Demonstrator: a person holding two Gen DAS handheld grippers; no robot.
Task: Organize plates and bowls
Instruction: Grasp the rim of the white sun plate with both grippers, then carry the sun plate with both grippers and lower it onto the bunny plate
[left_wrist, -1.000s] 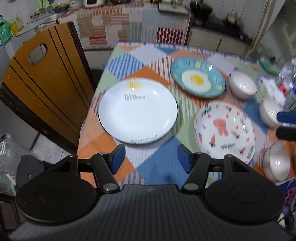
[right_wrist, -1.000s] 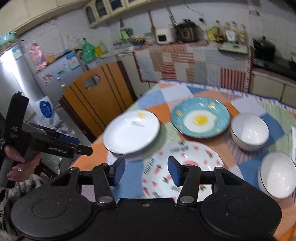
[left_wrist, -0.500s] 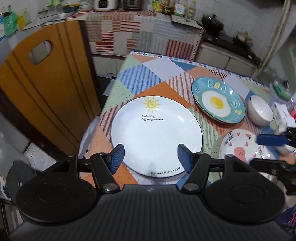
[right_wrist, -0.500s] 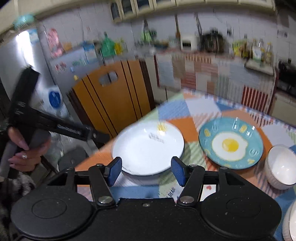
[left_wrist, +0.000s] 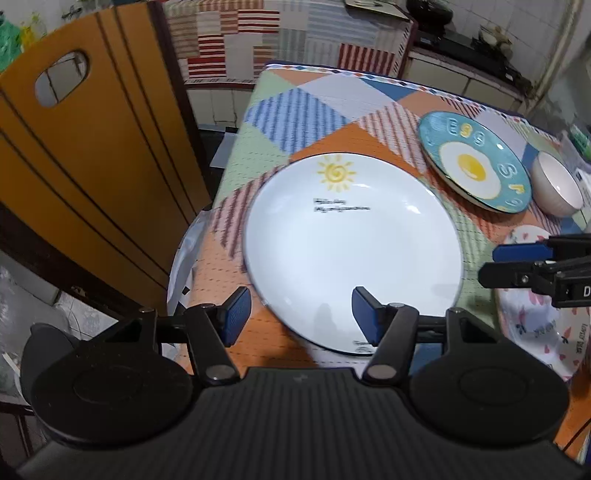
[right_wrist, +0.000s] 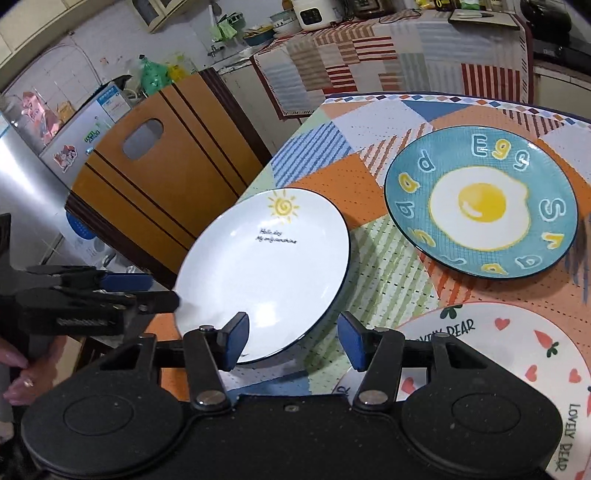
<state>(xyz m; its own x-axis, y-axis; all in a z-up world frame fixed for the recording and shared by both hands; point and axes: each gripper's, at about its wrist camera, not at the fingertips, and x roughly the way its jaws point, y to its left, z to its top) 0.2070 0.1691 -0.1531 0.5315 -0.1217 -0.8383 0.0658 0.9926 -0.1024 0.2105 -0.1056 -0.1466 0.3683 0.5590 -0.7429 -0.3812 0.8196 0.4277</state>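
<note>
Left gripper (left_wrist: 301, 314) hangs over the near edge of the white sun plate (left_wrist: 351, 251), jaws spread wide, gripping nothing. Right gripper (right_wrist: 291, 338) is just right of that plate, over the tablecloth (right_wrist: 384, 280), also wide open and empty. Blue egg plate (right_wrist: 480, 201) sits beyond the sun plate to its right. Carrot-print plate (right_wrist: 517, 354) lies near-right of it. A white bowl (left_wrist: 556, 188) sits right of the egg plate.
</note>
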